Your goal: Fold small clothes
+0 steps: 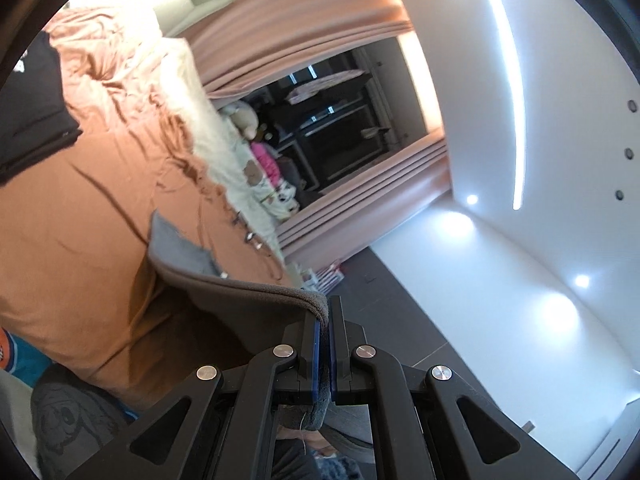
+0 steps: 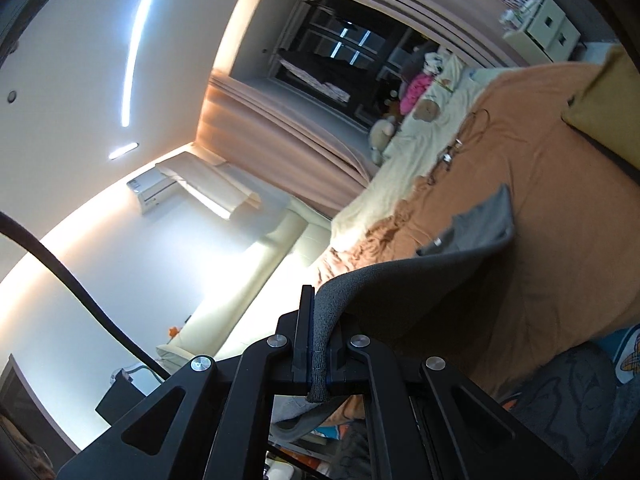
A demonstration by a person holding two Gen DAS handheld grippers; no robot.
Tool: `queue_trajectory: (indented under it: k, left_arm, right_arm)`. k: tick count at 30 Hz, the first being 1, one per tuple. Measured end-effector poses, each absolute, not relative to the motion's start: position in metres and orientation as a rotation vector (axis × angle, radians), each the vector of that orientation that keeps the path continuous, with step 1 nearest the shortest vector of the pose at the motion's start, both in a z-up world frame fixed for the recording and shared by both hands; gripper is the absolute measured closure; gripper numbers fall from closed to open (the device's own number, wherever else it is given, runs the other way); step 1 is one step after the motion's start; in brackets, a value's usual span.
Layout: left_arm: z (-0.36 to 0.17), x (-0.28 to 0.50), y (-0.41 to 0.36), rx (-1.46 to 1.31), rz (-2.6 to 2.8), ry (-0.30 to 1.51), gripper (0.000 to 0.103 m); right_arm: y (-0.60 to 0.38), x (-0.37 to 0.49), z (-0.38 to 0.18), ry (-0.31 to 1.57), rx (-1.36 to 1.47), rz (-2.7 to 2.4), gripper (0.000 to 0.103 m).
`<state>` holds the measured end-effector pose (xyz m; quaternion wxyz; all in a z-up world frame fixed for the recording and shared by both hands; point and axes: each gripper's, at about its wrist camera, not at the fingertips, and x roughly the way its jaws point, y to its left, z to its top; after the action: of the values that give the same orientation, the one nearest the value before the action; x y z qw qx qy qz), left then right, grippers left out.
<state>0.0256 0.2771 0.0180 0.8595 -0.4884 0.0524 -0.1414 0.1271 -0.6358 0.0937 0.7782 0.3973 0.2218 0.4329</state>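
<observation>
A small dark grey garment (image 1: 240,300) is held up over an orange bed sheet (image 1: 80,208). My left gripper (image 1: 329,320) is shut on one thick hemmed edge of it. In the right wrist view the same grey garment (image 2: 420,288) stretches away toward the bed, and my right gripper (image 2: 318,320) is shut on its other edge. The cloth hangs taut between both grippers, its far end drooping onto the sheet (image 2: 540,208). Both views are tilted steeply.
A black garment (image 1: 28,112) lies on the sheet at the far left. Grey and teal printed clothes (image 1: 72,412) are heaped at the near edge. Soft toys (image 2: 416,92) and a cream blanket (image 2: 400,172) sit along the bed's far side, by pink curtains (image 1: 320,12).
</observation>
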Motion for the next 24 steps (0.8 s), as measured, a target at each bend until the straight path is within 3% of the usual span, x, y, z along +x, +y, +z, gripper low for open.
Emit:
queue_trajectory:
  k: [11,24]
  left_arm:
    - [0.033,0.009,0.274,-0.999,-0.283,0.069,0.101]
    - [0.029,0.102,0.296,-0.975,-0.176,0.190,0.101]
  right_arm:
    - [-0.634,0.134,0.081,0.453,0.832,0.937,0.103]
    - [-0.600,0.229,0.076,0.521,0.800,0.819,0.103]
